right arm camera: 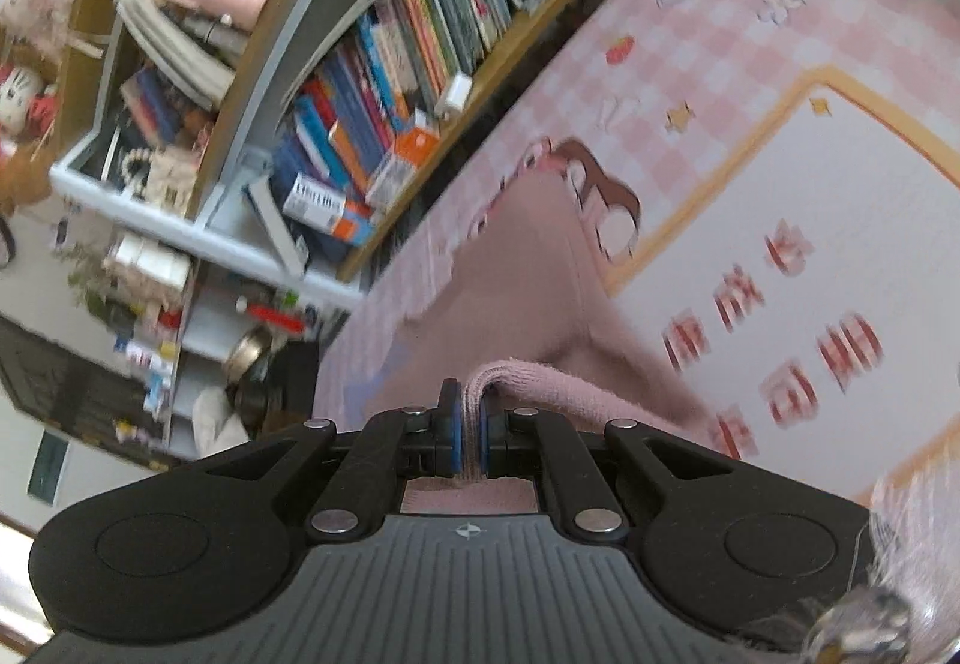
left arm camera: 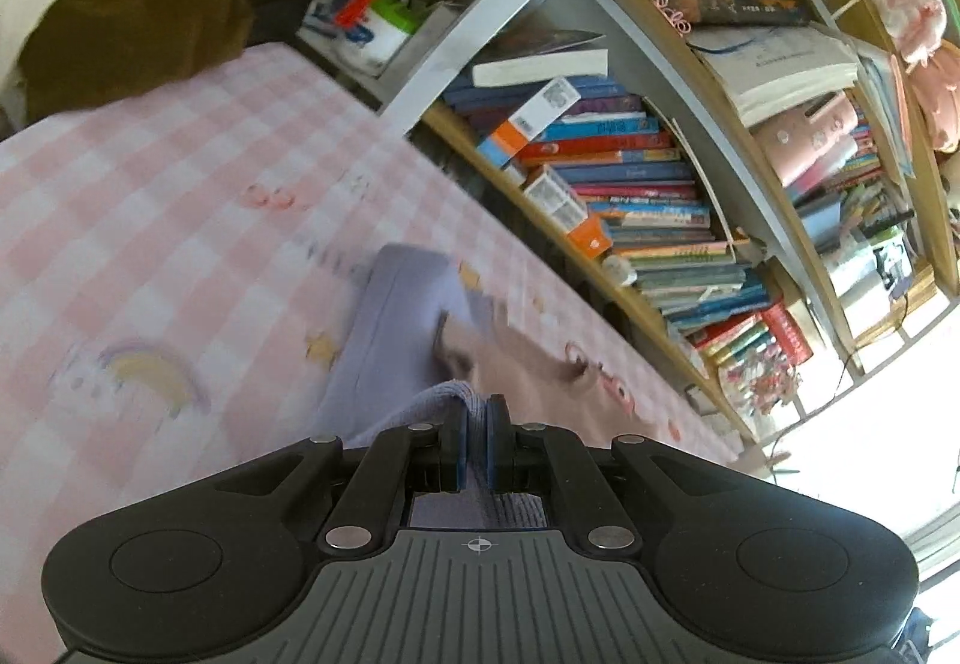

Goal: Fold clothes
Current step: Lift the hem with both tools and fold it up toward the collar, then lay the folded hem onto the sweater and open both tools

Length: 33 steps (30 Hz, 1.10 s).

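Claws (left arm camera: 477, 412) (right arm camera: 470, 403) beside crowded bookshelf (left arm camera: 630, 196)

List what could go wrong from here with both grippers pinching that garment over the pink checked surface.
1. The left gripper and right gripper each pinch only a thin edge of the garment; it may slip free.
2. The loose fabric hangs toward the checked cover and could bunch, spoiling the fold.

Left wrist view: looks forward and down across the pink checked bedspread (left arm camera: 180, 172), close above it, bookshelf (left arm camera: 630, 196) on its right. Right wrist view: same downward tilt, bookshelf (right arm camera: 372, 82) on its left. Shared: bedspread (right arm camera: 690, 34) and the bookshelf's crowded rows.
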Motion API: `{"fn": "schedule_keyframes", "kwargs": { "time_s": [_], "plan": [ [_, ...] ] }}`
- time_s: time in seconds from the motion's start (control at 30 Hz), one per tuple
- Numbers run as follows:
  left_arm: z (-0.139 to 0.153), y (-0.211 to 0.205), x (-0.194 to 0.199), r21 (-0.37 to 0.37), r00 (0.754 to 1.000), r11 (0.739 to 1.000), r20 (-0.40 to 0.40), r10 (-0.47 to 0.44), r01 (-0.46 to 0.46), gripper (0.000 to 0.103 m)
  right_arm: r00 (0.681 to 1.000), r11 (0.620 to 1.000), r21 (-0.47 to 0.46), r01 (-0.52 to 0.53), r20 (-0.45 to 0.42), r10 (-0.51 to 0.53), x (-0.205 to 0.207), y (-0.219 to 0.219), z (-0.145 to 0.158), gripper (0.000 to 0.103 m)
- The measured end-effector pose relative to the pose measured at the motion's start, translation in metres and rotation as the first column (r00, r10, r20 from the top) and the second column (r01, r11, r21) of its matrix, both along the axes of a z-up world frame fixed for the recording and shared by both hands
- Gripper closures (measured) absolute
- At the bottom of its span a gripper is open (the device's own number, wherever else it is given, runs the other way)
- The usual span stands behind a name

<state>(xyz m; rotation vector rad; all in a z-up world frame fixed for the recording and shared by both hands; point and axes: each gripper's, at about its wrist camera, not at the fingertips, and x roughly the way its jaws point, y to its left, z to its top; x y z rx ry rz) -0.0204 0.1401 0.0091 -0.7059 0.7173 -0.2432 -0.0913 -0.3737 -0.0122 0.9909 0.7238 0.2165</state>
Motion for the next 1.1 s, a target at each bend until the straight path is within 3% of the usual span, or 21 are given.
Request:
{"fn": "schedule_keyframes", "kwargs": {
  "time_s": [0.37, 0.57, 0.63, 0.7, 0.77, 0.83, 0.93, 1.03, 1.1],
  "plan": [
    [-0.034, 0.010, 0.088, -0.055, 0.997, 0.998, -0.078, 0.027, -0.031, 0.098, 0.996, 0.996, -0.034, 0.087, -0.014, -0.087, 0.111, 0.014, -0.010, 0.098],
    [-0.045, 0.009, 0.109, 0.010, 0.994, 1.000, -0.110, 0.011, -0.010, 0.095, 0.996, 0.995, -0.079, 0.067, -0.056, -0.072, 0.155, 0.025, -0.028, 0.093],
    [-0.043, 0.007, 0.110, 0.049, 0.996, 0.999, -0.092, -0.016, 0.020, 0.090, 0.995, 0.992, -0.112, 0.066, -0.067, -0.074, 0.163, 0.029, -0.032, 0.087],
    [-0.033, 0.006, 0.108, 0.092, 0.999, 0.995, -0.044, -0.028, 0.032, 0.085, 0.995, 0.986, -0.148, 0.076, -0.059, -0.086, 0.165, 0.031, -0.031, 0.068],
    [-0.022, 0.006, 0.105, 0.138, 0.999, 0.990, 0.015, -0.030, 0.028, 0.071, 0.995, 0.979, -0.184, 0.088, -0.035, -0.096, 0.163, 0.031, -0.026, 0.061],
    [-0.011, 0.010, 0.101, 0.165, 0.997, 0.986, 0.078, -0.017, 0.004, 0.069, 0.997, 0.965, -0.249, 0.077, -0.011, -0.082, 0.161, 0.034, -0.019, 0.061],
    [-0.009, 0.011, 0.104, 0.207, 0.996, 0.978, 0.083, -0.042, 0.024, 0.069, 1.000, 0.902, -0.431, 0.018, 0.013, -0.013, 0.162, 0.046, -0.009, 0.061],
    [-0.014, -0.005, 0.111, 0.332, 0.992, 0.940, 0.067, -0.107, 0.079, 0.069, 0.995, 0.761, -0.645, -0.074, 0.003, 0.099, 0.168, 0.069, -0.009, 0.061],
    [-0.018, -0.019, 0.117, 0.405, 0.987, 0.908, 0.062, -0.146, 0.109, 0.069, 0.989, 0.684, -0.722, -0.108, -0.007, 0.148, 0.175, 0.079, -0.012, 0.061]
  ]
}}
